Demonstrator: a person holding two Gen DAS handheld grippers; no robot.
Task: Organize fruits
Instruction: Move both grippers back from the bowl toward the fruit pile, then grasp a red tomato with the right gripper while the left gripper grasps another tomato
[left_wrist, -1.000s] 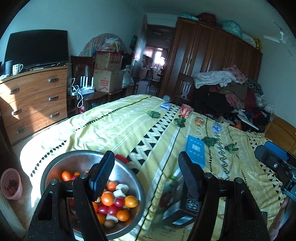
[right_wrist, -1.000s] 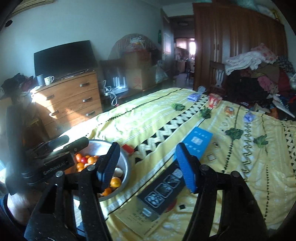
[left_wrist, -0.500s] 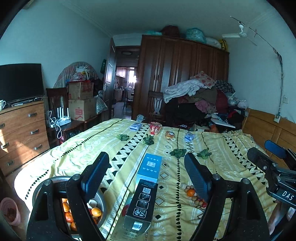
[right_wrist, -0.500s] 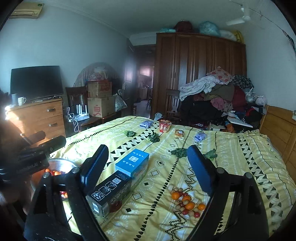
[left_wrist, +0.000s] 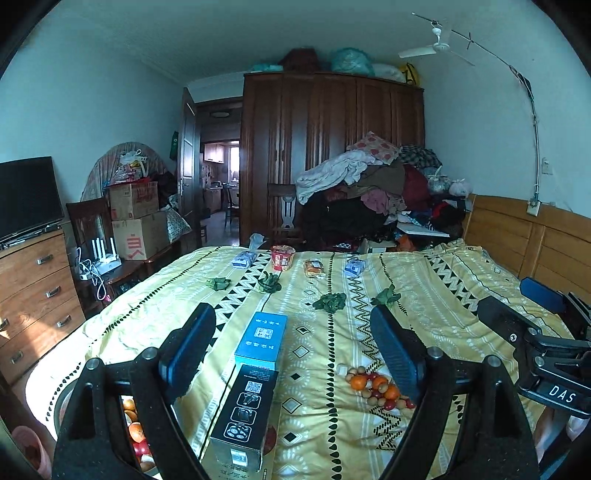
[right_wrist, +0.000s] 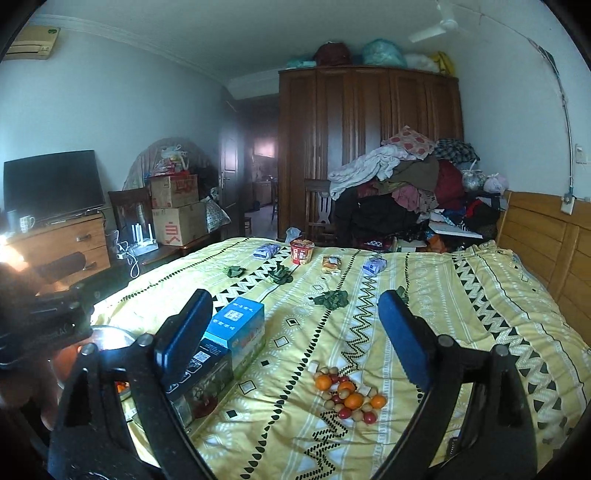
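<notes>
Both tools, left (left_wrist: 291, 350) & right (right_wrist: 295, 332), wide apart, nothing held.

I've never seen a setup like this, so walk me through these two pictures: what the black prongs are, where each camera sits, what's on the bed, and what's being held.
Each picture comes from a camera on a handheld two-finger gripper, looking along its fingers. The left gripper and right gripper are both open and hold nothing. On the yellow patterned bedspread lie a pile of small fruits, a blue box end to end with a black box, leafy greens and snack packets farther off. A metal bowl of fruit sits at the left edge.
</notes>
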